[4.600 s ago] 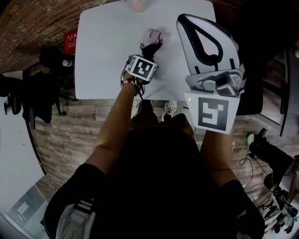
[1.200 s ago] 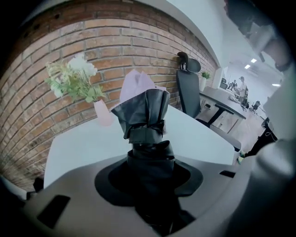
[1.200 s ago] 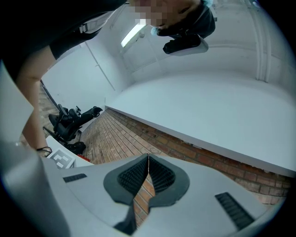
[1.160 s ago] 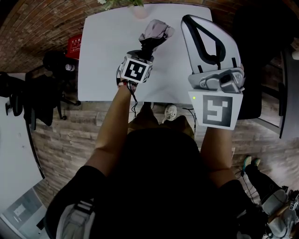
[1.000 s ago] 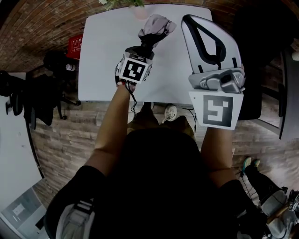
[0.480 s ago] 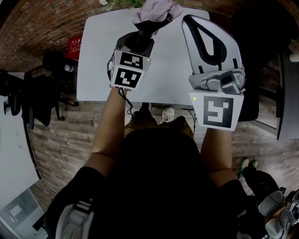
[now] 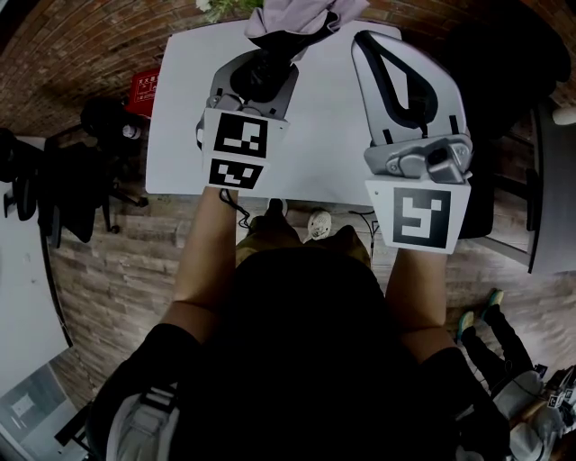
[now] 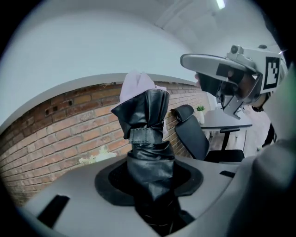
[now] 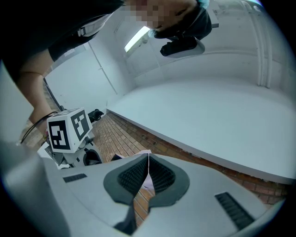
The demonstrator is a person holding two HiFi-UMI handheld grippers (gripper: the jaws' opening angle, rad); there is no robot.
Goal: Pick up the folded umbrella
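1. There are two grippers, each with one marker cube. The left gripper (image 7: 268,61) is raised over the far part of the tabletop. The right gripper (image 7: 382,54) is beside it, and the two do not touch.
2. There is one folded umbrella (image 7: 286,25). It is clamped in the left gripper's jaws and sticks out beyond them, up in the air above the far edge of the tabletop, not lying on it.
3. There is one white tabletop (image 7: 180,117), with one green plant (image 7: 220,4) at its far edge. One red box (image 7: 139,85) stands on the floor to its left.
4. In the left gripper view the umbrella (image 8: 145,139) is a thick bundle of crumpled, glossy black fabric. One black strap runs around its middle, and a pale lilac part shows at the far end. It rises roughly upright from between the dark pads (image 8: 115,178), which press on its lower end.
5. In the right gripper view the right gripper's (image 9: 148,170) jaws are clenched. The ribbed pads meet along one thin line with nothing between them.
6. One black office chair (image 8: 189,134) stands by the brick wall behind the umbrella.
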